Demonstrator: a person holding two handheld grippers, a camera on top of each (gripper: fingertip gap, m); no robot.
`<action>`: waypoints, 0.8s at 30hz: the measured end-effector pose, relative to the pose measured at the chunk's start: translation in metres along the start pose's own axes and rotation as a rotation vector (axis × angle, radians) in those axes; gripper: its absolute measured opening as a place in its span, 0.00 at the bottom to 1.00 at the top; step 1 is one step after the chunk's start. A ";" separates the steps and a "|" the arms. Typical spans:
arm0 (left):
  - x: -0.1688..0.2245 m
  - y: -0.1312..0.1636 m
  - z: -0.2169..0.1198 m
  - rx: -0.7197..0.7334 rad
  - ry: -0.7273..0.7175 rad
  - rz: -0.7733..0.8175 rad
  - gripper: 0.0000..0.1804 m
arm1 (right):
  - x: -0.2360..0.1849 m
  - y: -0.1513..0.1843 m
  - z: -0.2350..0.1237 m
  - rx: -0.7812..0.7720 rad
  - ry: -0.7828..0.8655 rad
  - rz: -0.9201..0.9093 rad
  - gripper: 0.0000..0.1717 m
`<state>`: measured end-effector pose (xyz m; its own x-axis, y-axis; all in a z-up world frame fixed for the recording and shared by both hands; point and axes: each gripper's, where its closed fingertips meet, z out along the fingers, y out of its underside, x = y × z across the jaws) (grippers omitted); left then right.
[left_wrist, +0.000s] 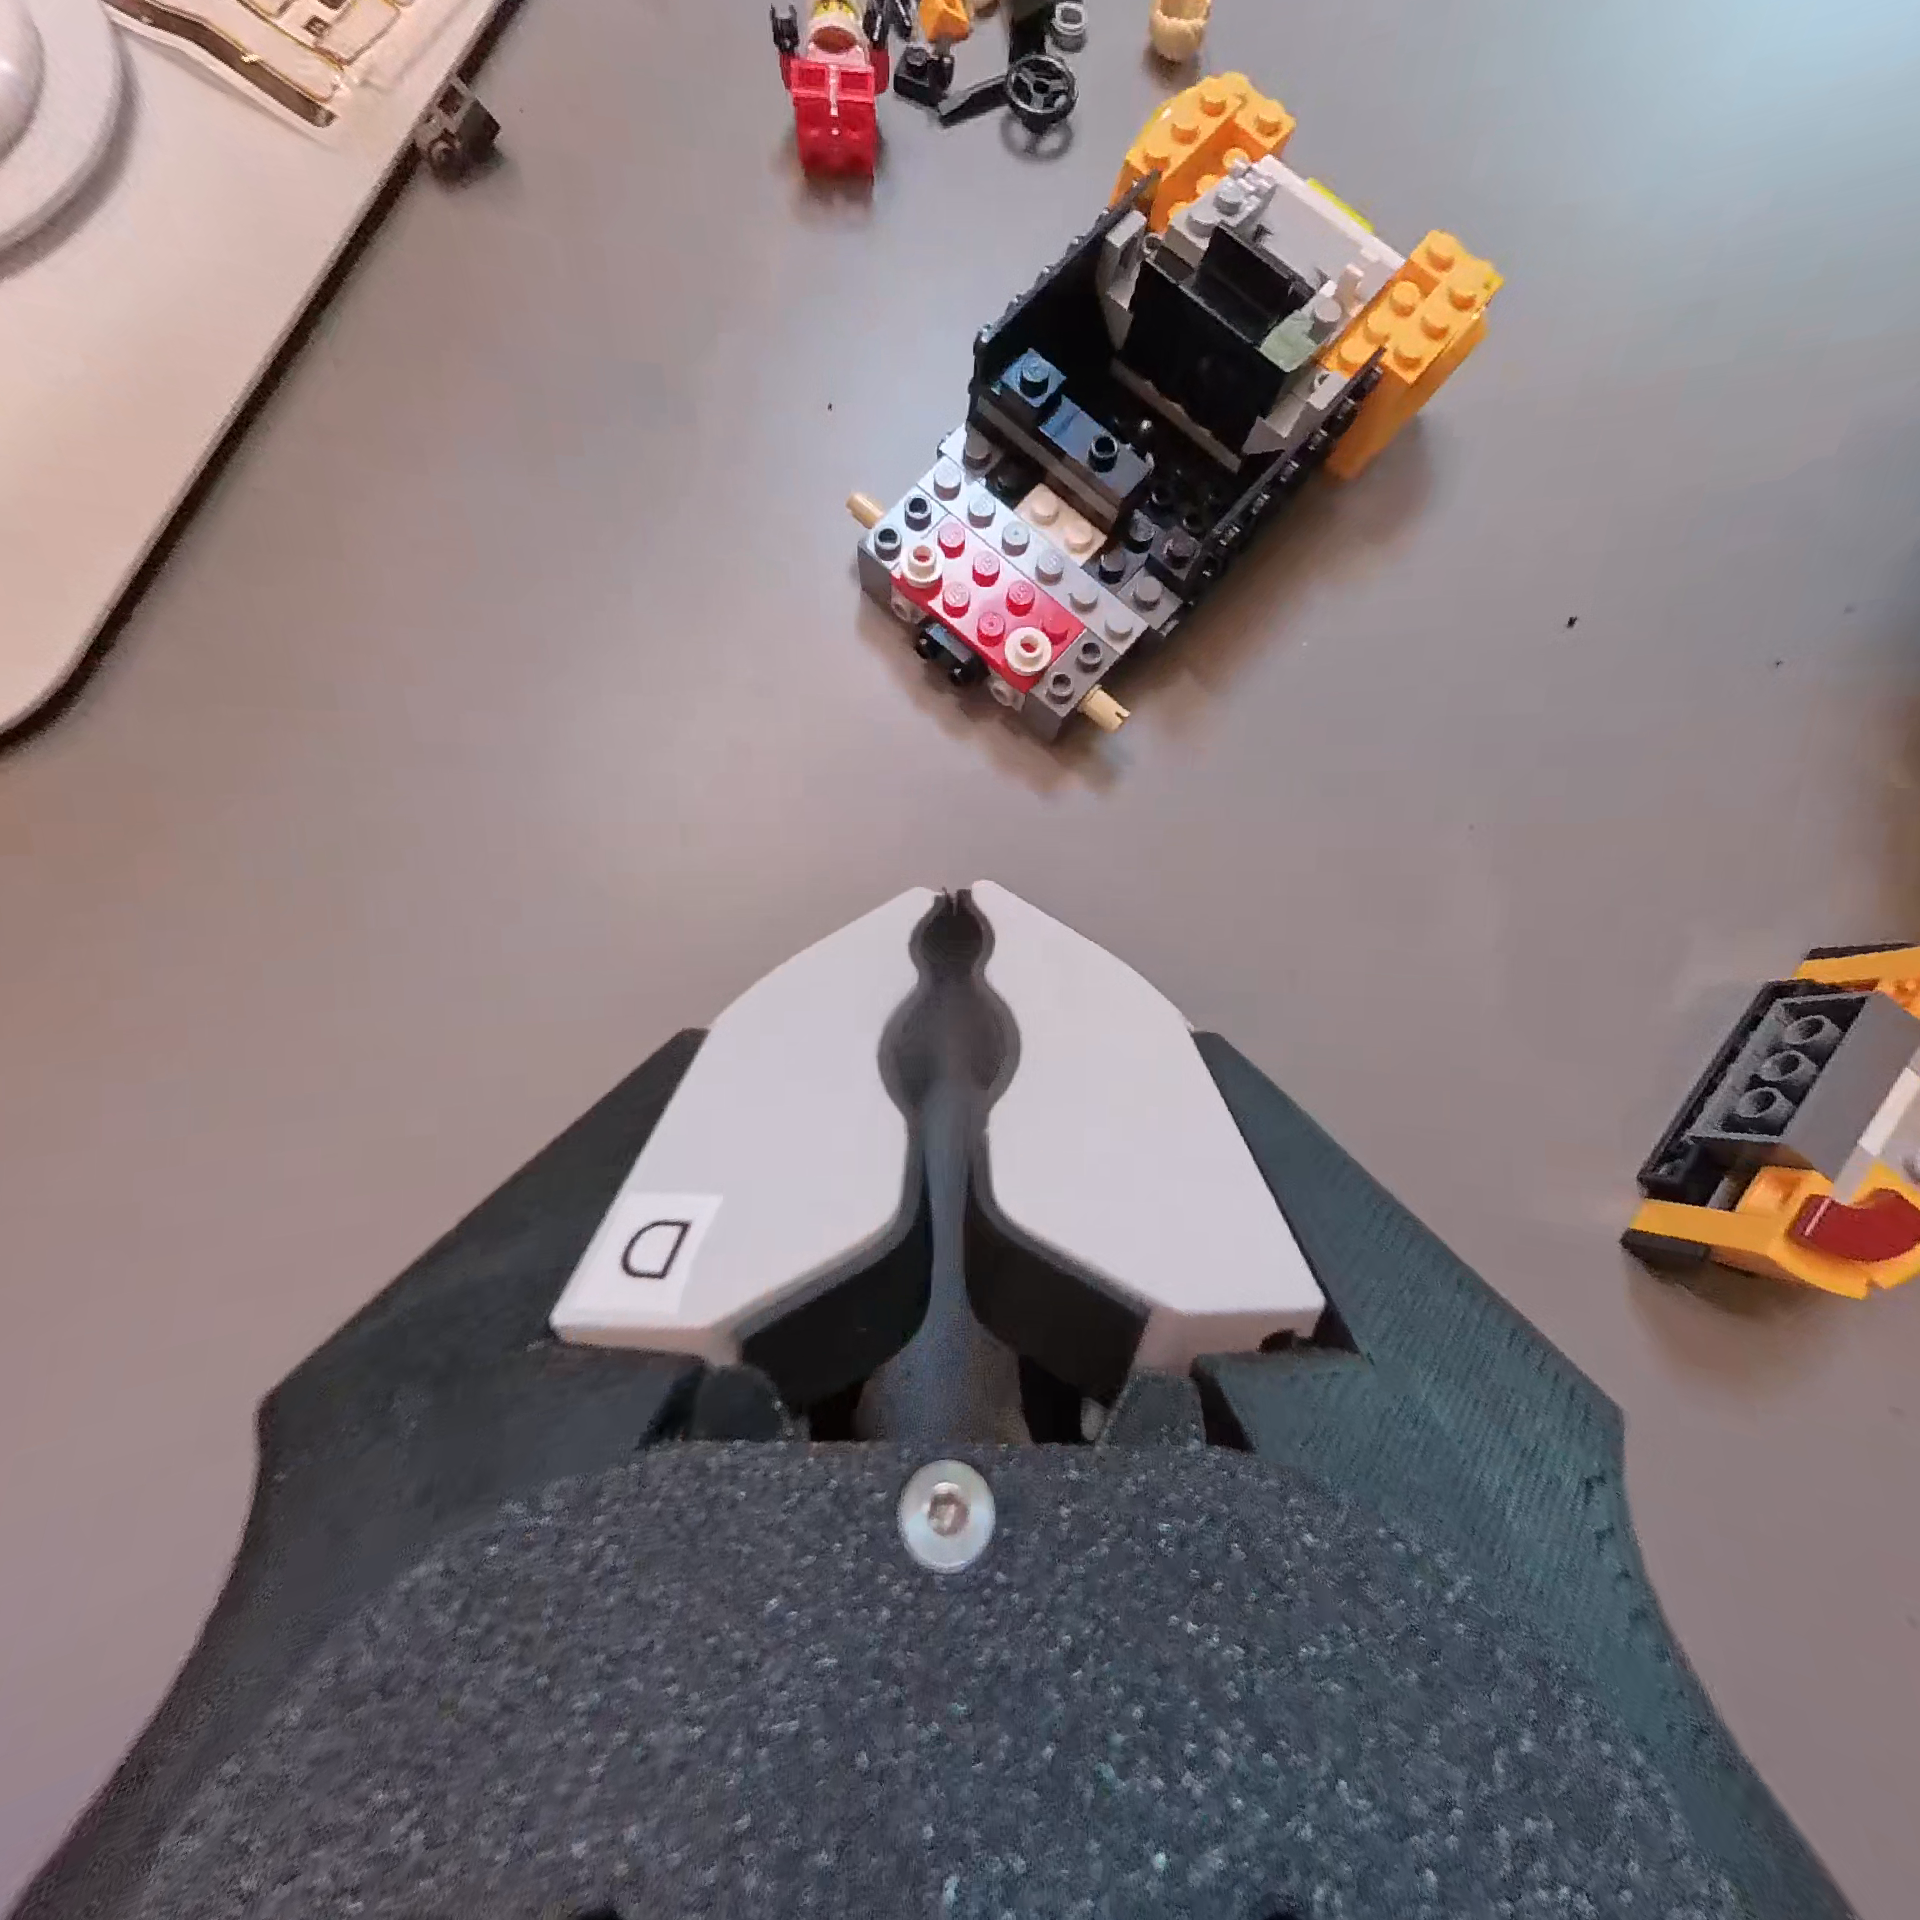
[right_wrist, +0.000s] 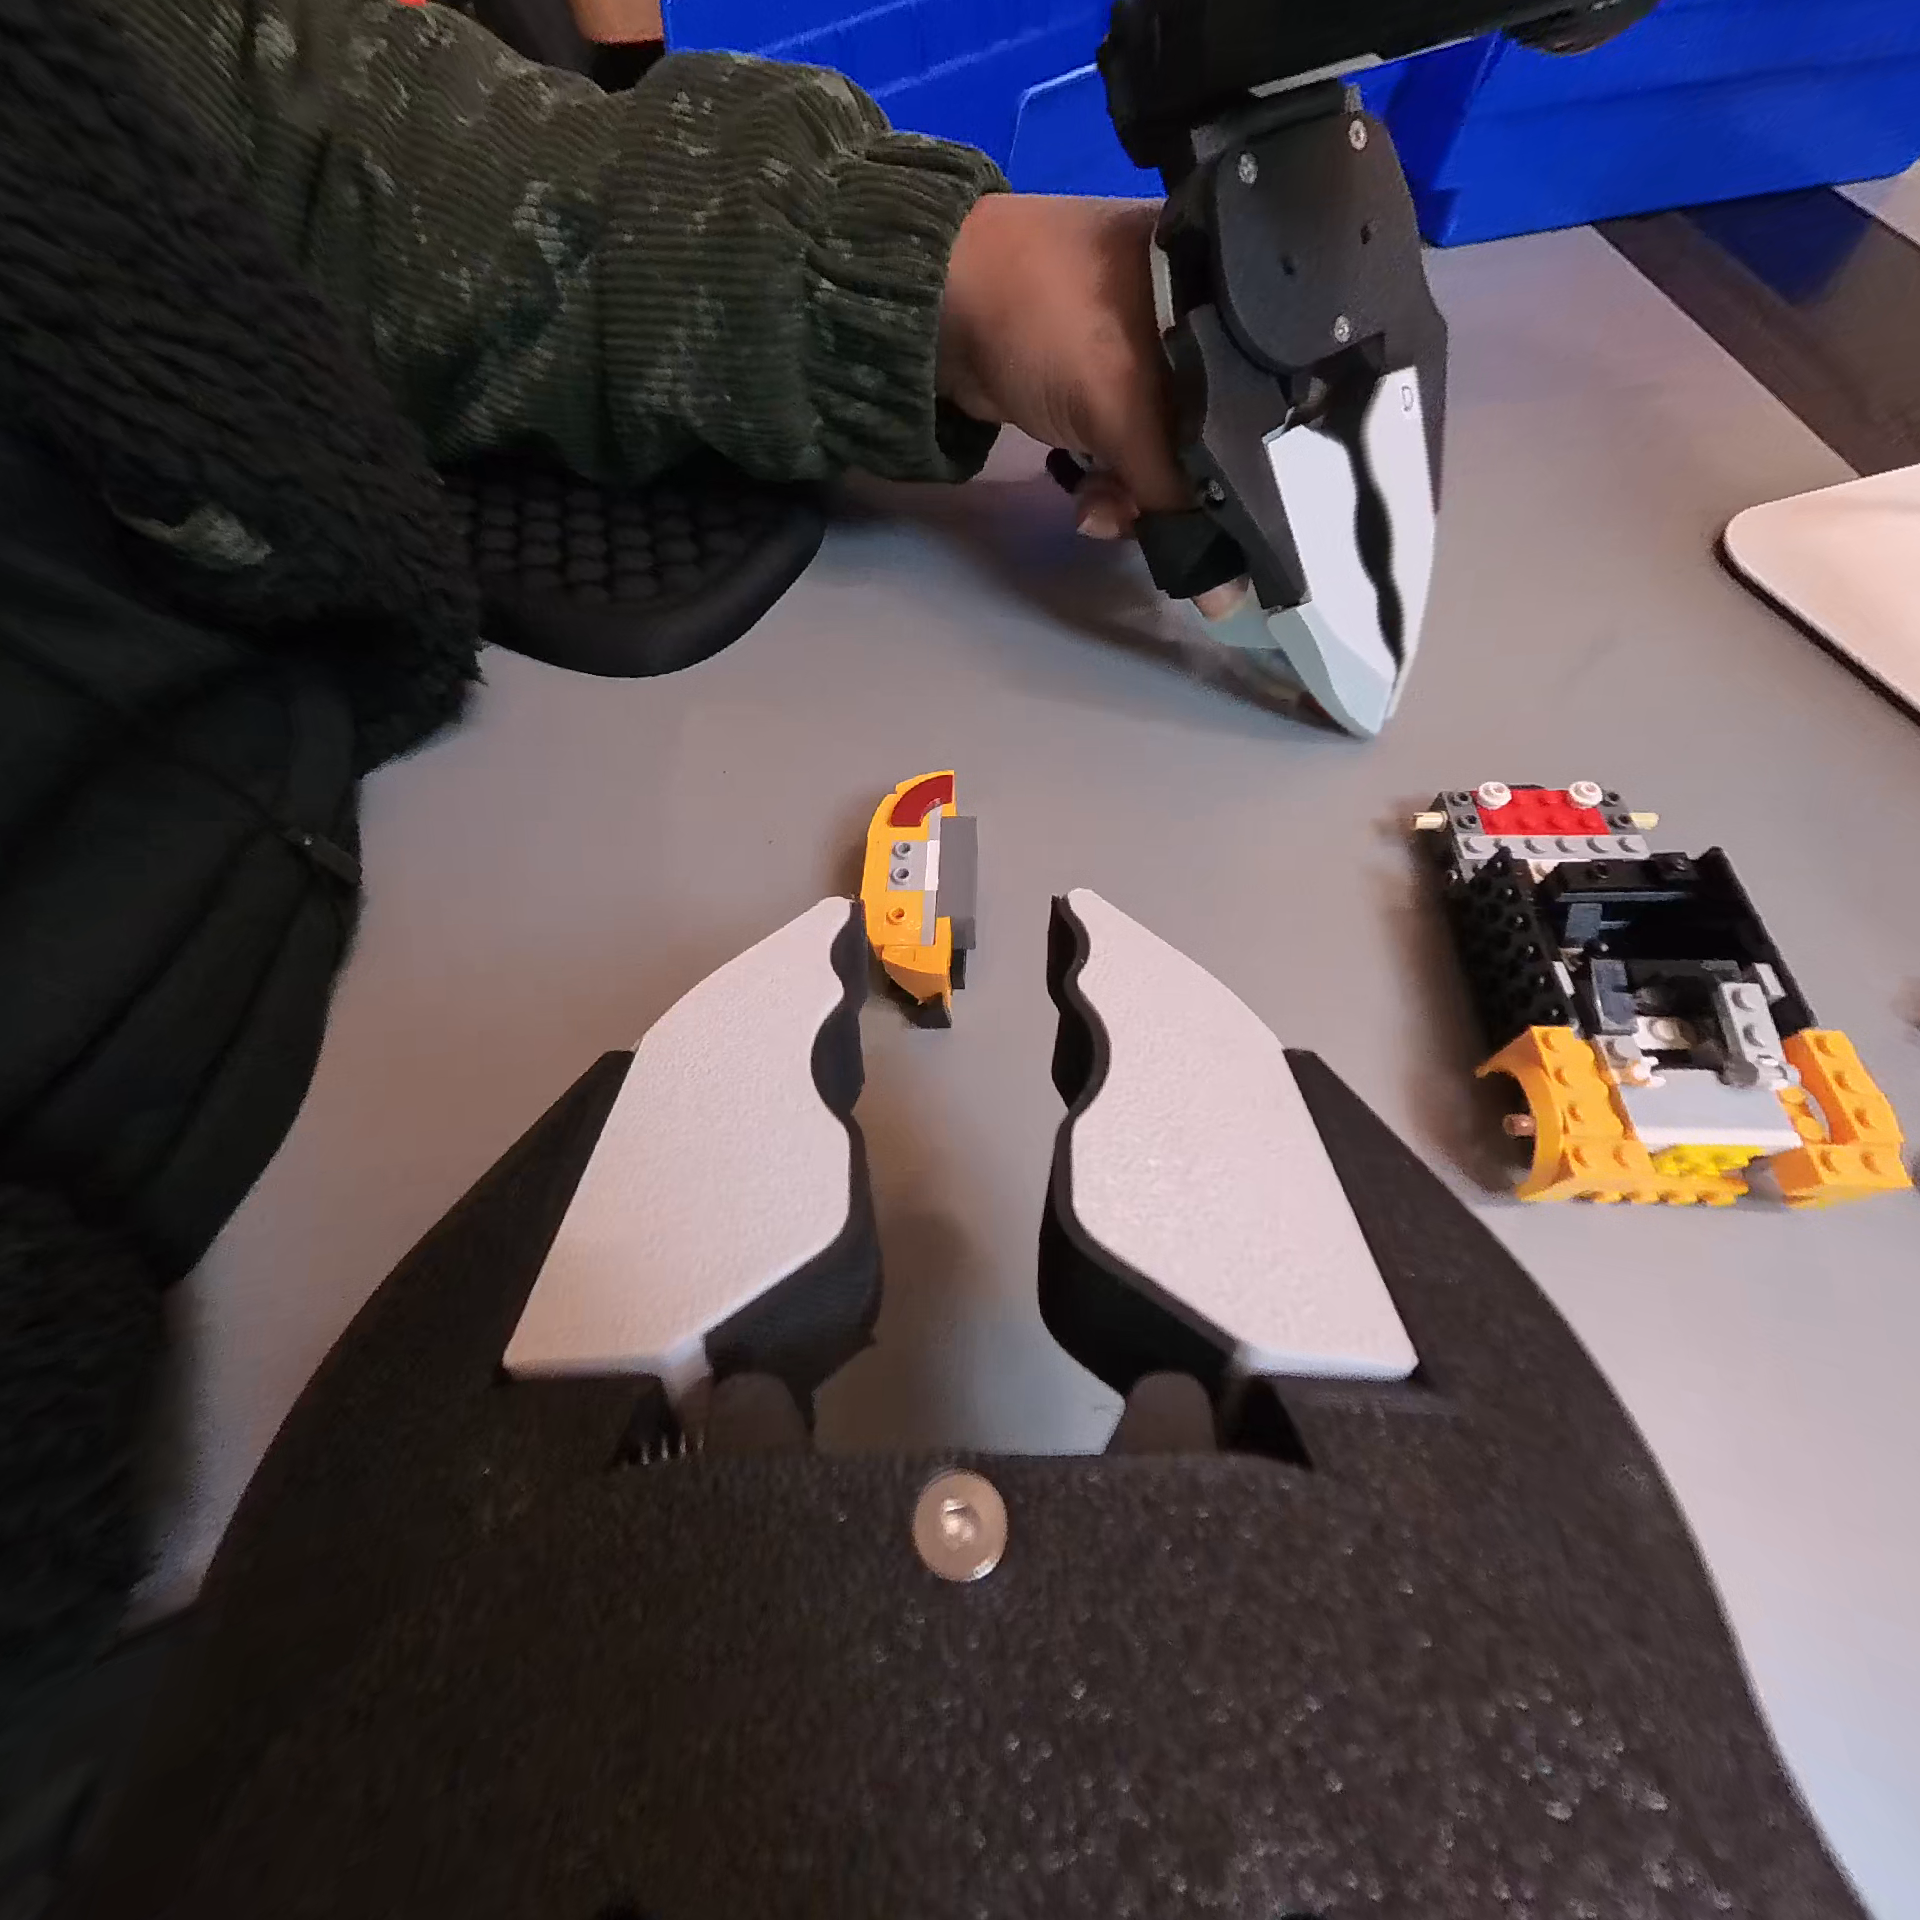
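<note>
On the grey table (right_wrist: 1195, 831), at about twelve o'clock from our right gripper (right_wrist: 956, 909), lay a small orange brick sub-assembly (right_wrist: 920, 894) with a dark red curved tile and grey plates. Our right jaws stood apart; the piece sat just ahead of the tips, close against the left fingertip (right_wrist: 831, 925), with clear space between it and the right fingertip (right_wrist: 1081, 925), so nothing was clamped. At about two o'clock from that gripper, well apart, rested the partly built brick car (right_wrist: 1642, 997), its red-topped end away from us and its orange end near us.

Our left gripper (left_wrist: 956, 896) had its jaws clenched together with nothing between them, hovering near the table; in the right wrist view it (right_wrist: 1361, 717) pointed down at about one o'clock, tips near the surface, gripped by a hand (right_wrist: 1049, 353) in a dark green sleeve (right_wrist: 623, 260). From the left wrist camera, the car (left_wrist: 1174, 416) lay at about one o'clock, the orange sub-assembly (left_wrist: 1797, 1132) at three o'clock near the frame edge. A cluster of loose pieces, a red minifigure (left_wrist: 836, 99) and a black steering wheel (left_wrist: 1039, 83) among them, lay at twelve o'clock. A white board (left_wrist: 156, 343) reached in at ten o'clock. Blue bins (right_wrist: 1558, 104) stood beyond the table in the right wrist view.
</note>
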<state>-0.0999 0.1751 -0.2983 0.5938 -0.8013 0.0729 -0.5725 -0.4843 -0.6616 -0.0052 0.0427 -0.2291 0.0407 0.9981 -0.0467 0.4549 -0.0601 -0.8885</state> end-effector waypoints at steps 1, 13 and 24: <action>-0.001 0.001 -0.001 -0.005 -0.014 0.012 0.00 | 0.000 0.000 -0.001 0.004 0.004 0.004 0.19; 0.007 0.007 -0.024 0.007 0.033 0.133 0.15 | 0.001 -0.007 -0.016 0.051 0.045 0.027 0.18; 0.013 0.014 -0.010 -0.032 0.184 0.128 0.07 | 0.003 -0.008 -0.020 0.085 0.030 0.058 0.17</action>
<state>-0.1057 0.1540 -0.2994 0.4039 -0.9060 0.1269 -0.6558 -0.3835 -0.6503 0.0090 0.0460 -0.2131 0.0918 0.9919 -0.0872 0.3734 -0.1155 -0.9204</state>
